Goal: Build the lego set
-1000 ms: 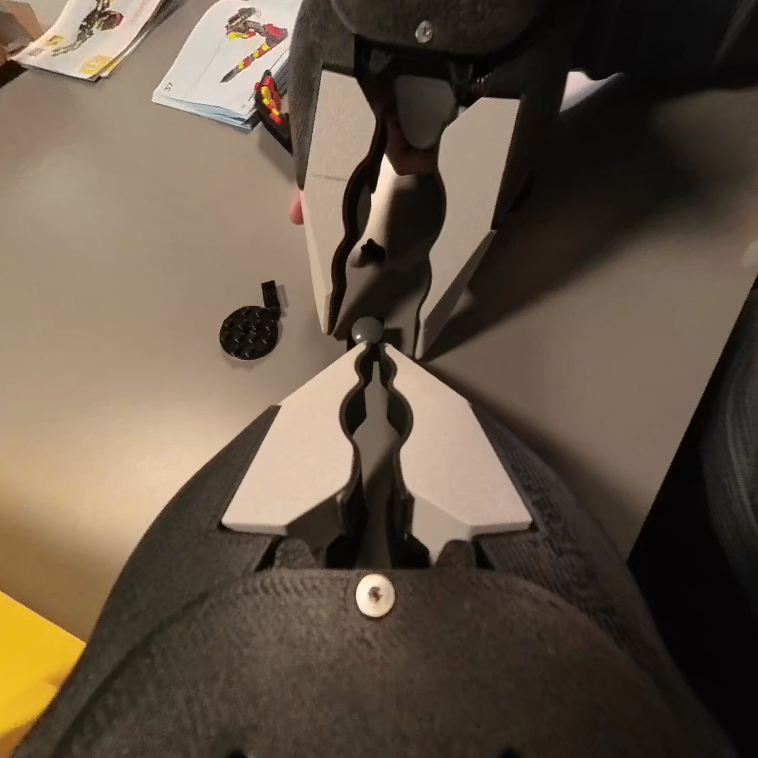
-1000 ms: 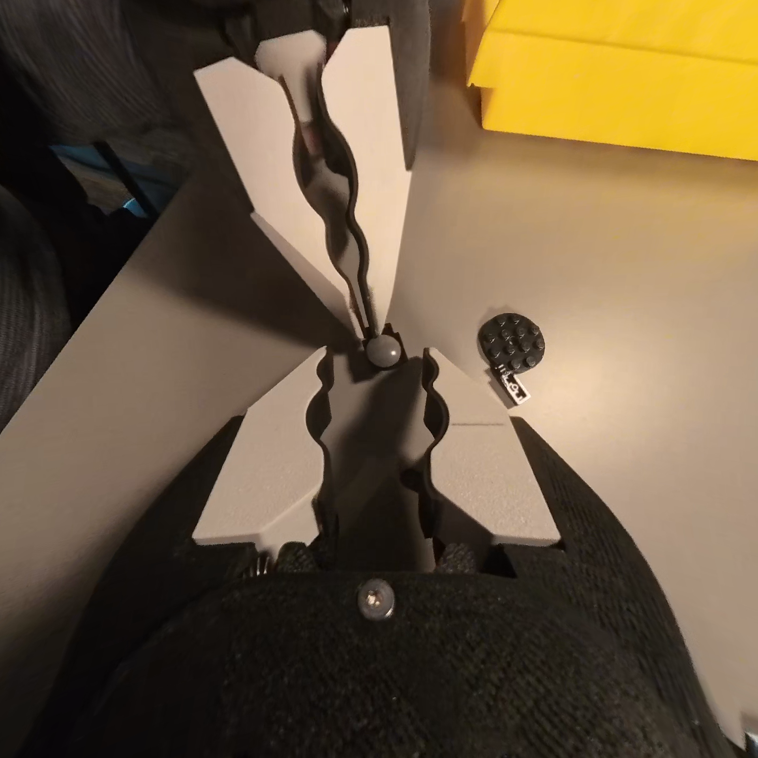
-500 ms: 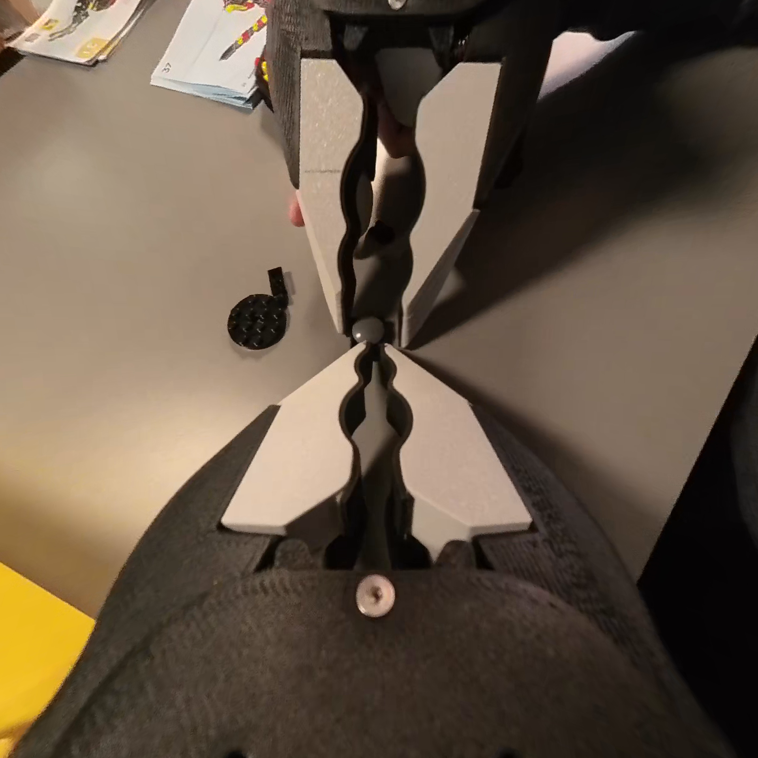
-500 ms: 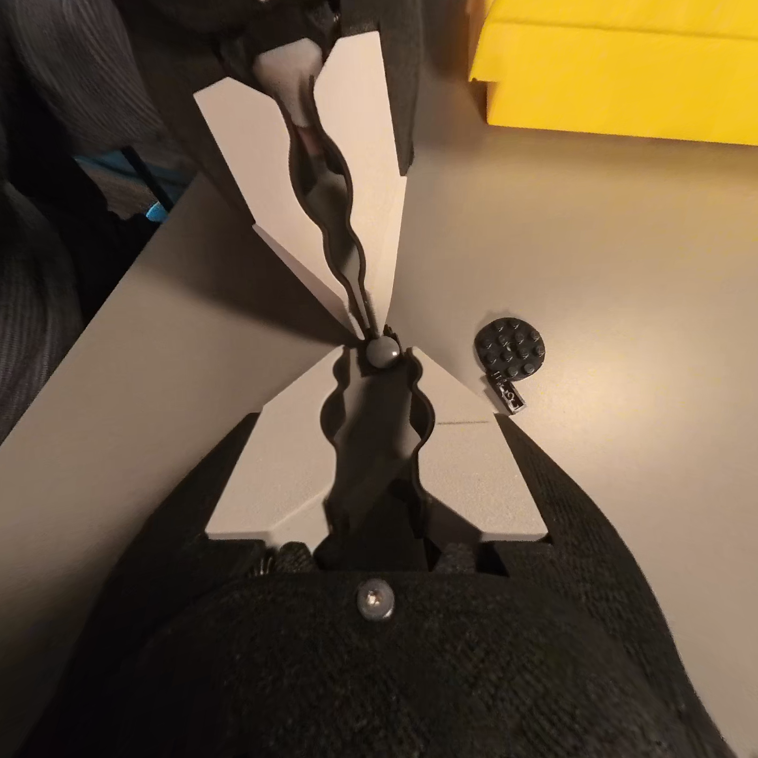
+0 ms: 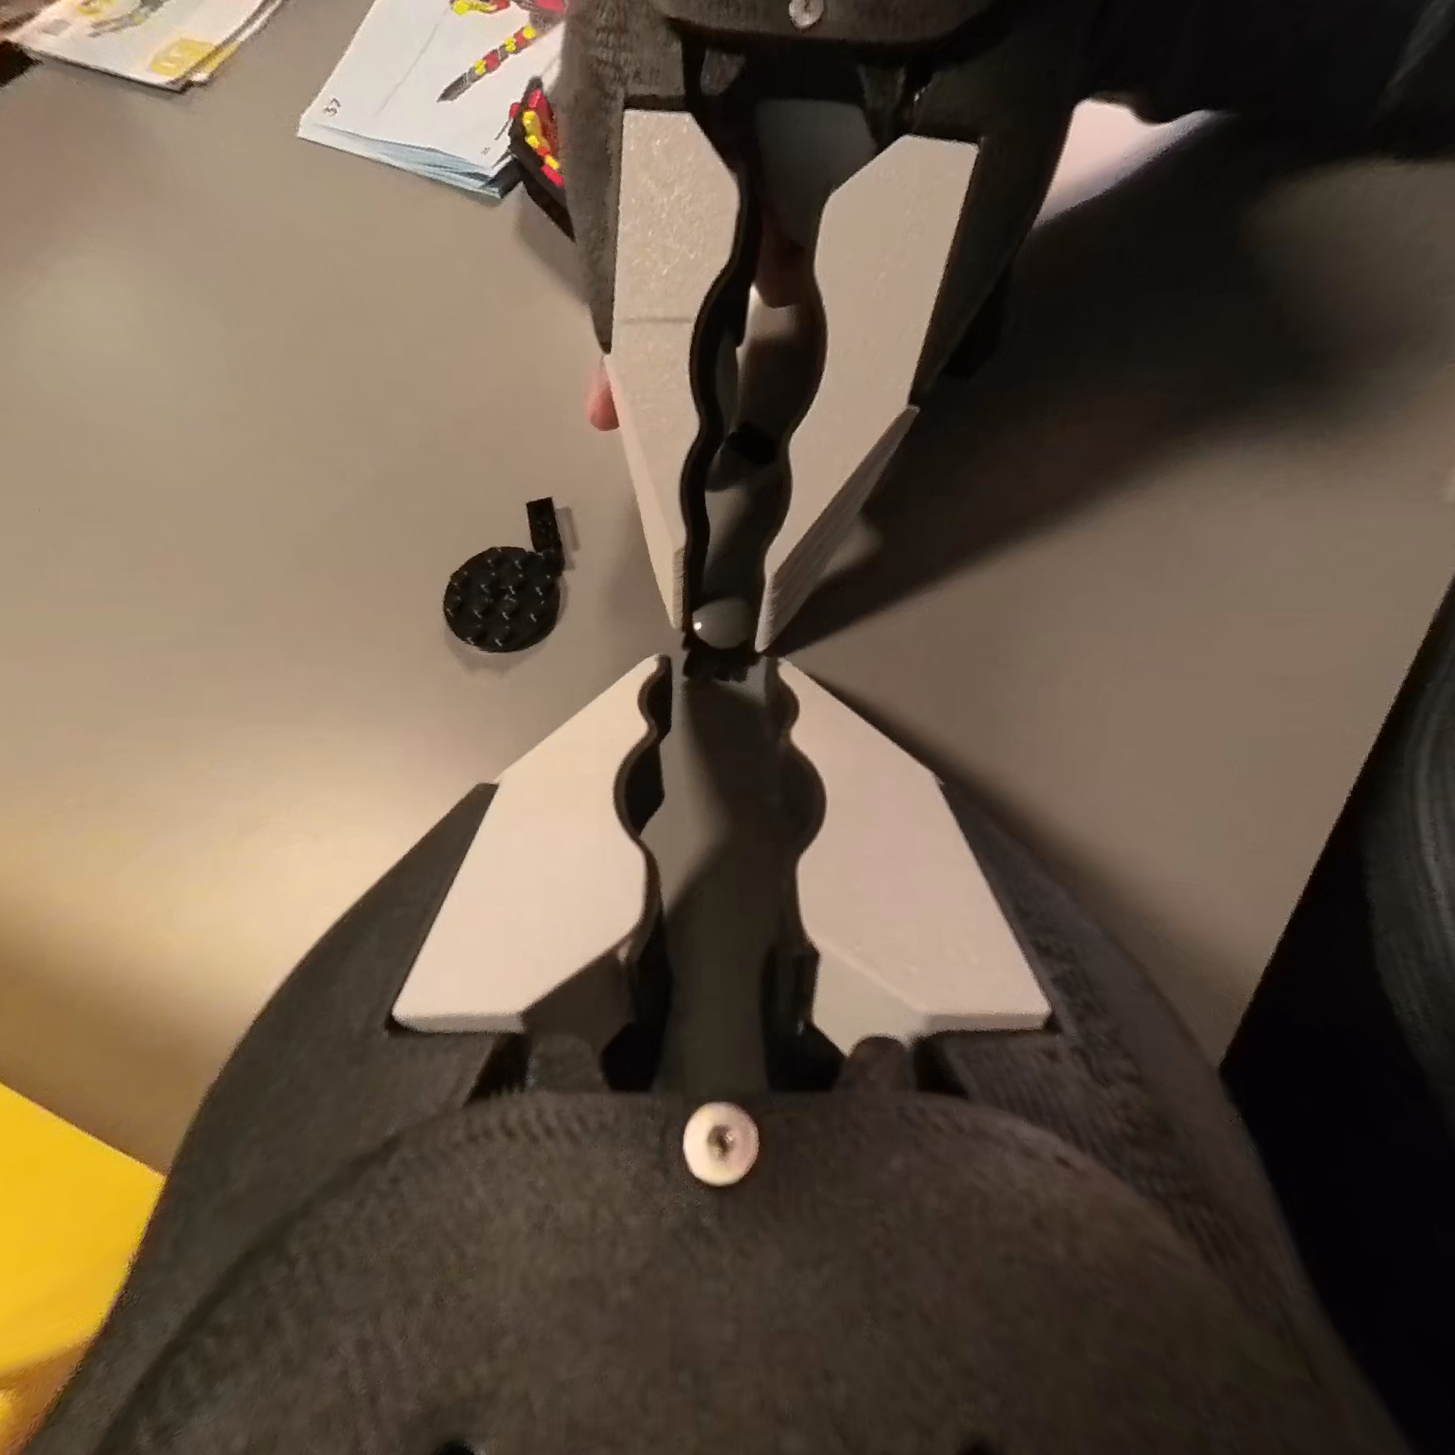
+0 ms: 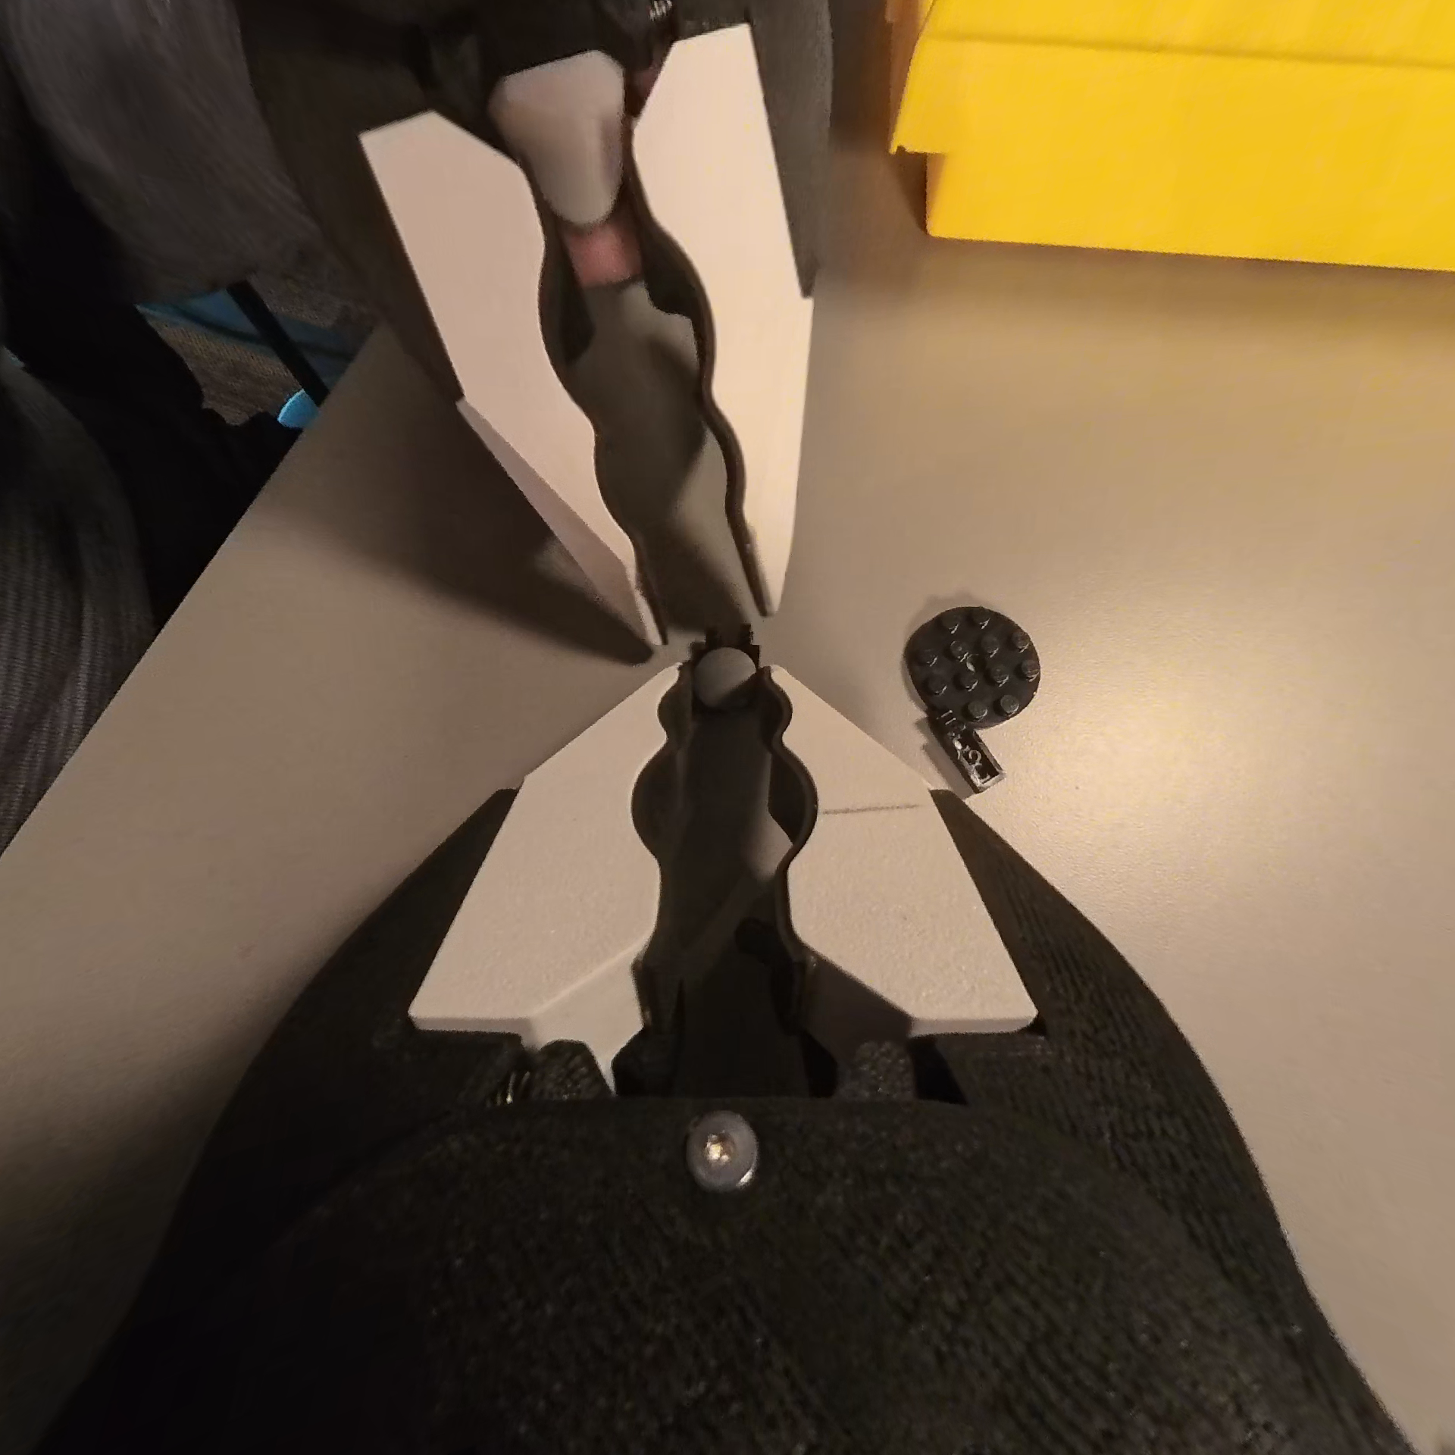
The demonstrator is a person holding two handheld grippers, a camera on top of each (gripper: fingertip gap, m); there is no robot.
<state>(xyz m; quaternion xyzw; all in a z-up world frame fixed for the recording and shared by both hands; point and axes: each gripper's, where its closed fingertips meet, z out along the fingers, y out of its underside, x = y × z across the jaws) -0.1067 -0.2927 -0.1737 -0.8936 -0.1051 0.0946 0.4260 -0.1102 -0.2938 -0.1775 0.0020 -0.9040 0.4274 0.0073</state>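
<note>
Left wrist view. My left gripper (image 5: 723,669) fills the lower half, its fingers (image 5: 567,850) parted by a narrow gap and gripping nothing. Tip to tip with it, the right gripper (image 5: 724,630) reaches in from the top. The right gripper's tips are pinched on a small grey ball piece (image 5: 723,620), whose black base (image 5: 712,669) juts toward my left tips; whether the left tips touch that base I cannot tell. On the grey surface (image 5: 236,378), left of the meeting point, lies a round black studded plate (image 5: 504,602) with a small black plate (image 5: 545,526) at its far edge. Instruction booklets (image 5: 425,102) lie at the far left, and a red, yellow and black model (image 5: 539,149) shows beside them, partly hidden by the right gripper. A yellow box (image 5: 55,1228) cuts into the lower left corner.

Right wrist view. My right gripper (image 6: 723,673) occupies the lower half, its fingers (image 6: 858,787) almost together and clamped on the grey ball piece (image 6: 723,675). The left gripper (image 6: 701,622) comes down from the top, its tips spread and standing just clear of the piece. The round plate (image 6: 976,665) lies to the right on the surface (image 6: 1181,472), with the small plate (image 6: 970,756) at its near edge. The yellow box (image 6: 1181,134) sits top right.
</note>
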